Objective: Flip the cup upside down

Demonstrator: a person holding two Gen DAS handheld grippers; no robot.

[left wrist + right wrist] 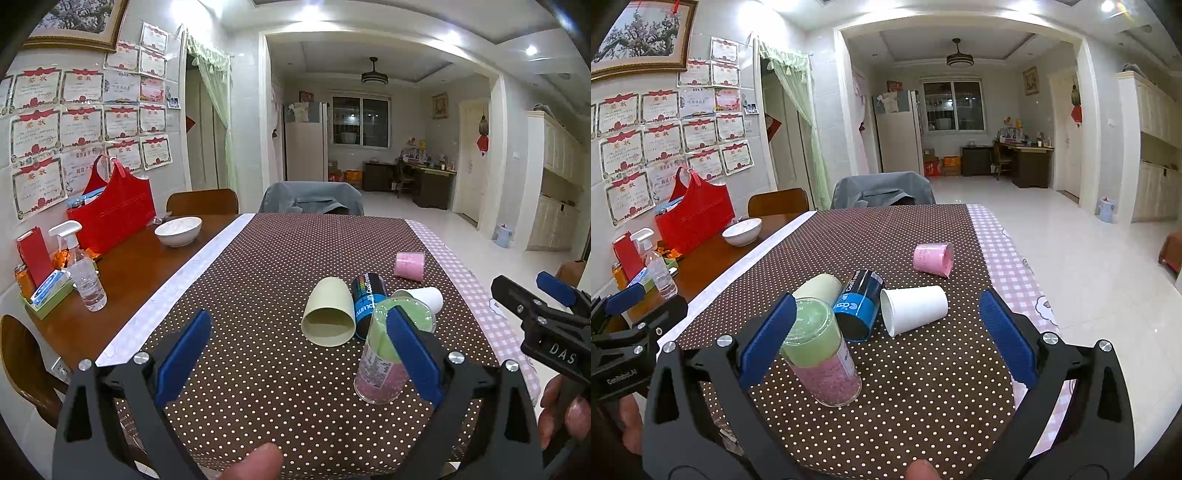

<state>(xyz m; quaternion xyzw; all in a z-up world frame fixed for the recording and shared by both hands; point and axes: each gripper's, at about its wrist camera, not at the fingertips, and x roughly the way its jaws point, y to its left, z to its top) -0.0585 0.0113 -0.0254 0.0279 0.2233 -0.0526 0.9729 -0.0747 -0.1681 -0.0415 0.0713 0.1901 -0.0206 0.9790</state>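
Observation:
A clear cup (384, 354) with green and pink layers stands upside down on the dotted cloth; it also shows in the right wrist view (822, 354). A pale green cup (327, 314), a blue and black can (365, 299), a white paper cup (912, 308) and a pink cup (932, 258) lie on their sides behind it. My left gripper (299, 354) is open and empty, its right finger beside the clear cup. My right gripper (886, 339) is open and empty, its left finger beside the same cup.
A brown dotted cloth (258, 295) covers the table, with a pink checked strip (1008, 258) by the right edge. On the bare wood at left stand a white bowl (178, 230), a spray bottle (83, 269) and a red bag (114, 214). Chairs stand at the far end.

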